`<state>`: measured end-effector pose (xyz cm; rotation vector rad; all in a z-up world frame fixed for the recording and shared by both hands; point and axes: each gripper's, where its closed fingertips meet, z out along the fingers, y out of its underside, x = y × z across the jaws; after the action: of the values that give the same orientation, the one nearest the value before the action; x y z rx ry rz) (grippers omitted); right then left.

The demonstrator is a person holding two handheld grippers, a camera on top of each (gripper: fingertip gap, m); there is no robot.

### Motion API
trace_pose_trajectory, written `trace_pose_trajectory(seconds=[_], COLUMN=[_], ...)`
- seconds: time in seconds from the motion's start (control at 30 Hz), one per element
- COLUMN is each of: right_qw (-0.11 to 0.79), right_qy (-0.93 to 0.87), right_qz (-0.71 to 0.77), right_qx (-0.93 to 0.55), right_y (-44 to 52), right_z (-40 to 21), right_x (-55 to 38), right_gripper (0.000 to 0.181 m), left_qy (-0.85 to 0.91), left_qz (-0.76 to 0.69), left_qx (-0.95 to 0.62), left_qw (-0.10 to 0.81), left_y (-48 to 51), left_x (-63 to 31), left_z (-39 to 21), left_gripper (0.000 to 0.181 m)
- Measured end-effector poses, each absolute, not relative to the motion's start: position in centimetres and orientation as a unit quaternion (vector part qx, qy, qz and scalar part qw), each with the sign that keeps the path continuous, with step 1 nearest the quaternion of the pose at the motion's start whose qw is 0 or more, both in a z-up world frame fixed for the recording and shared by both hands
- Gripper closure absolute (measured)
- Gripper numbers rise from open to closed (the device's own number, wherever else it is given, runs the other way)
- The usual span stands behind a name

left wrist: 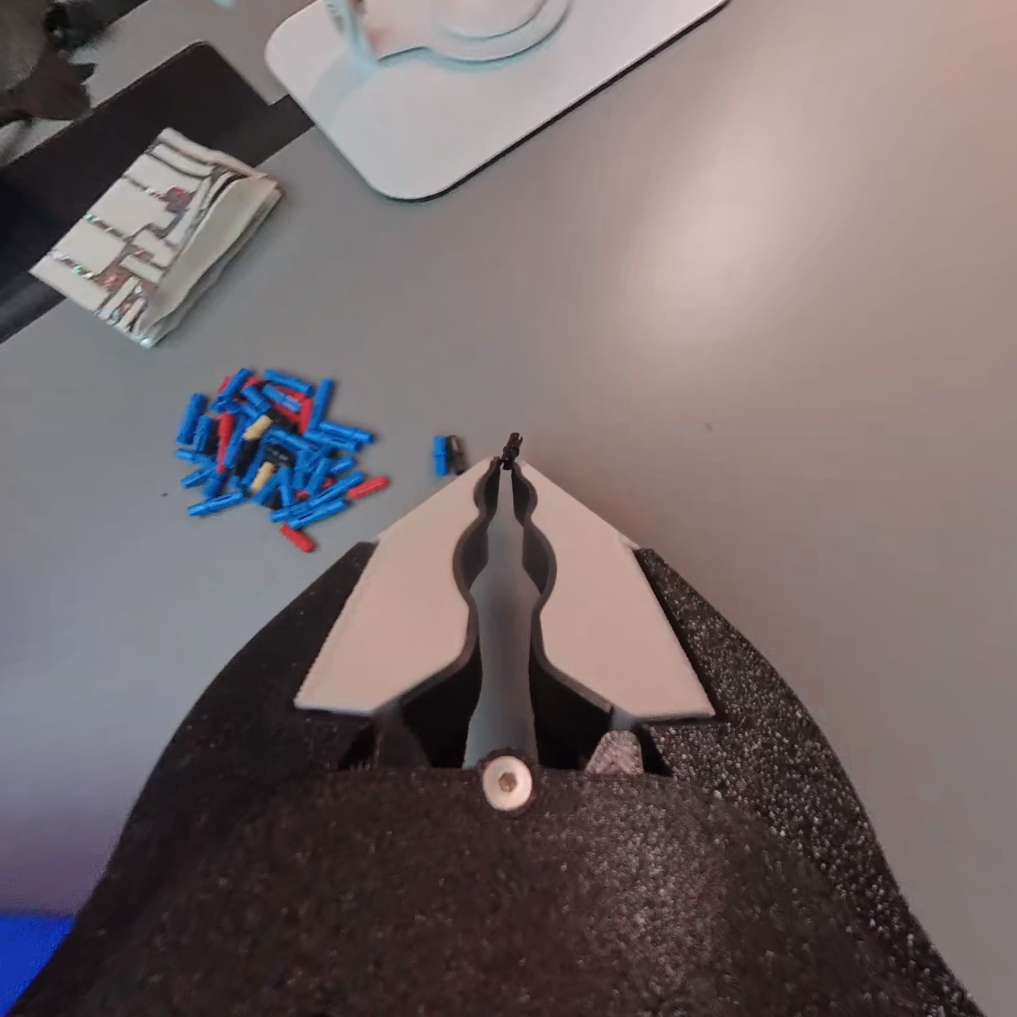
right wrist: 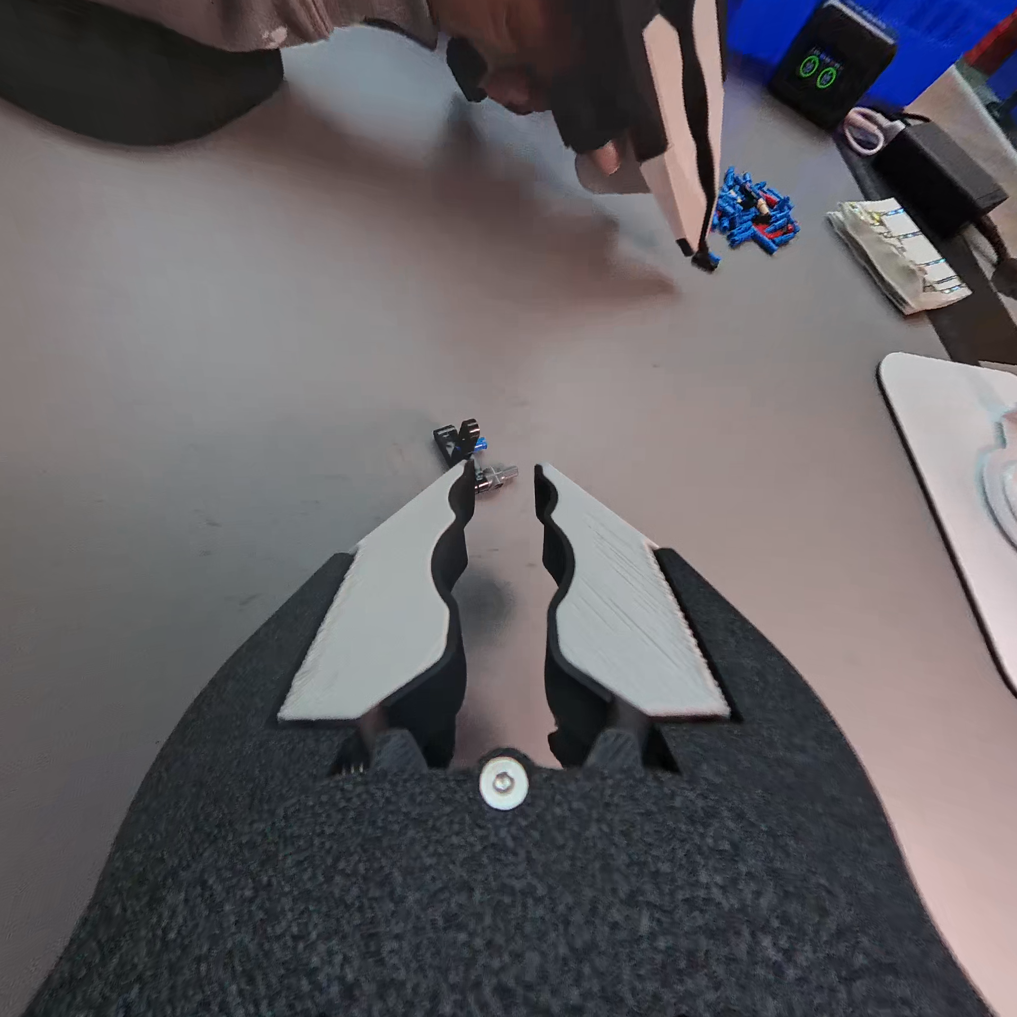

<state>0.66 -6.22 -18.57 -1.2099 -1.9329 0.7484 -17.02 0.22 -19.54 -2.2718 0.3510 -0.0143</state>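
My left gripper (left wrist: 505,463) is shut on a small black pin (left wrist: 512,447) that sticks out past its tips, above the grey table. A blue pin with a black piece (left wrist: 444,454) lies just left of the tips. A pile of blue, red and tan pins (left wrist: 275,446) lies farther left. My right gripper (right wrist: 503,468) is open, low over the table. A small black and blue assembly with a grey axle piece (right wrist: 476,457) lies at its left fingertip. The left gripper (right wrist: 694,250) also shows far off in the right wrist view, by the pile (right wrist: 754,212).
A folded paper booklet (left wrist: 159,236) lies beyond the pile. A white pad (left wrist: 468,110) lies at the far side and shows at the right edge of the right wrist view (right wrist: 946,468). A black power adapter (right wrist: 935,170) and a black device with green rings (right wrist: 831,60) sit far right. Tip to tip, the grippers are about 20 cm apart.
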Motion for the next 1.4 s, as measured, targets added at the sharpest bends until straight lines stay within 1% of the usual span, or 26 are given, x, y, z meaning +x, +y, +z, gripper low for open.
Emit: trace_pose_trajectory(seconds=[0.1, 0.13, 0.2, 0.23, 0.3, 0.43, 0.53, 0.73, 0.8, 0.87, 0.97, 1.1, 1.2, 1.23, 1.4], right_qw=[0.321, 0.304, 0.289, 0.282, 0.273, 0.286, 0.326, 0.523, 0.565, 0.591, 0.622, 0.669, 0.683, 0.686, 0.670], right_qy=[-0.772, -0.777, -0.775, -0.776, -0.778, -0.778, -0.767, -0.693, -0.681, -0.670, -0.656, -0.651, -0.650, -0.646, -0.635], right_qz=[0.276, 0.271, 0.277, 0.274, 0.278, 0.274, 0.262, 0.227, 0.207, 0.198, 0.183, 0.108, 0.074, 0.076, 0.155], right_qx=[-0.475, -0.480, -0.489, -0.493, -0.493, -0.487, -0.487, -0.441, -0.417, -0.402, -0.386, -0.341, -0.324, -0.326, -0.353], right_y=[-6.6, -6.8, -7.0, -7.0, -7.3, -7.3, -6.5, -3.6, -3.4, -3.5, -3.5, -3.4, -3.4, -3.4, -4.0], right_z=[-20.0, -20.4, -20.5, -20.6, -20.7, -20.7, -20.2, -14.3, -13.0, -12.0, -11.0, -10.1, -10.2, -10.1, -9.7], right_x=[0.7, 0.7, 0.3, 0.2, 0.1, 0.0, -0.2, -0.9, -0.9, -0.9, -0.8, -0.9, -1.1, -1.2, -1.1], right_gripper=[0.154, 0.149, 0.145, 0.146, 0.155, 0.160, 0.160, 0.161, 0.161, 0.161, 0.161, 0.161, 0.162, 0.162, 0.160], left_qy=[0.114, 0.110, 0.108, 0.110, 0.123, 0.164, 0.200, 0.169, 0.166, 0.182, 0.214, 0.190, 0.171, 0.172, 0.218], left_qz=[0.035, 0.037, 0.032, 0.030, 0.021, -0.035, -0.152, -0.420, -0.475, -0.470, -0.450, -0.467, -0.458, -0.446, -0.401], left_qx=[-0.908, -0.906, -0.900, -0.896, -0.891, -0.880, -0.862, -0.796, -0.770, -0.762, -0.748, -0.741, -0.738, -0.739, -0.733], left_qw=[0.401, 0.406, 0.421, 0.428, 0.437, 0.445, 0.440, 0.402, 0.393, 0.405, 0.437, 0.443, 0.466, 0.475, 0.504], left_y=[0.7, 0.8, 0.9, 1.0, 0.8, -0.1, -1.3, -3.9, -4.5, -4.7, -5.0, -4.9, -4.3, -4.1, -4.4], left_x=[-19.1, -19.2, -18.9, -18.6, -17.8, -14.8, -10.4, -3.5, -2.1, -1.4, -0.7, -0.5, -0.8, -0.9, -1.1], left_z=[-20.1, -19.9, -19.2, -18.8, -18.3, -17.7, -16.9, -14.1, -13.1, -12.8, -11.8, -11.1, -10.8, -10.8, -10.3], left_gripper=[0.176, 0.168, 0.154, 0.148, 0.142, 0.142, 0.147, 0.141, 0.137, 0.139, 0.157, 0.160, 0.168, 0.172, 0.174])
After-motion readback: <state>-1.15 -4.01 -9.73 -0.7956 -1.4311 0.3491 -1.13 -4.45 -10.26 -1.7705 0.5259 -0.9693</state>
